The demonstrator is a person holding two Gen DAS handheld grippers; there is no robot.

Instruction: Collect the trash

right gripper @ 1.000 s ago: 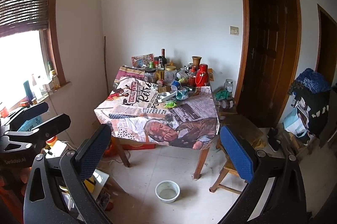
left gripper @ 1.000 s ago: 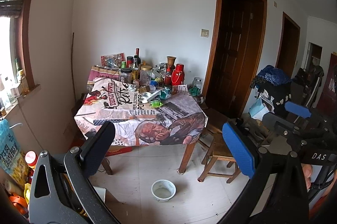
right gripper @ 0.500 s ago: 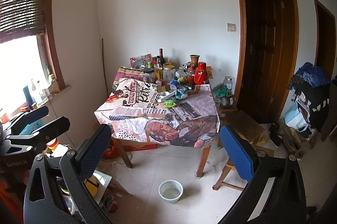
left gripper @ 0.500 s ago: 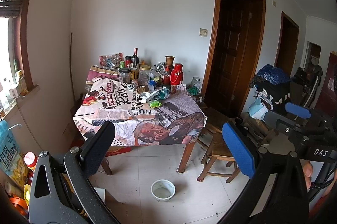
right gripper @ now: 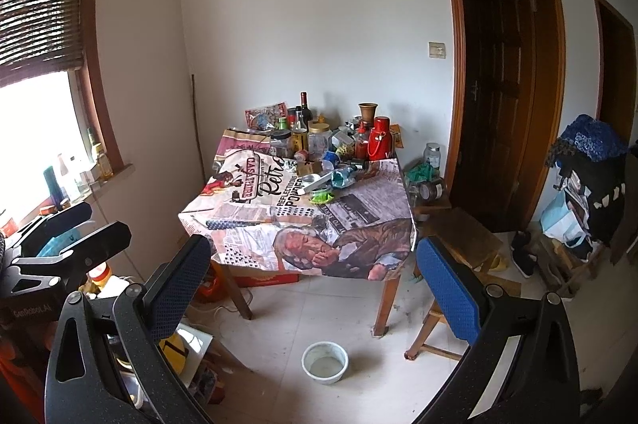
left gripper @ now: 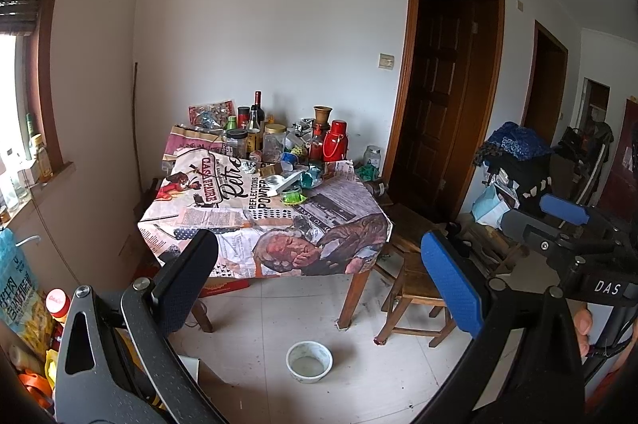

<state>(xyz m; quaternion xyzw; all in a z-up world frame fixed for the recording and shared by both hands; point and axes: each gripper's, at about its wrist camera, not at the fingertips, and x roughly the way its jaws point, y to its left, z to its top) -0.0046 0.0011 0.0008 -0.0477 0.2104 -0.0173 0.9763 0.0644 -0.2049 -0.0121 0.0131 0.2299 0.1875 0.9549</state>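
Observation:
A table (left gripper: 223, 220) with a printed newspaper-style cloth stands across the room; it also shows in the right wrist view (right gripper: 247, 224). Small trash lies mid-table: a green wrapper (left gripper: 294, 197) (right gripper: 322, 196), crumpled blue-green packaging (left gripper: 311, 179) (right gripper: 342, 177) and a white strip (left gripper: 285, 183). My left gripper (left gripper: 319, 280) is open and empty, well short of the table. My right gripper (right gripper: 315, 280) is open and empty too, also far from the table.
Bottles, jars and a red flask (left gripper: 335, 147) crowd the table's far edge. A white bowl (left gripper: 309, 361) sits on the floor in front. A wooden stool (left gripper: 414, 288) stands right of the table. Clutter lies at left below the window; dark doors (left gripper: 438, 97) at right.
Both views have shifted slightly, with the table sitting a little higher and nearer in frame. Both grippers stay open and empty.

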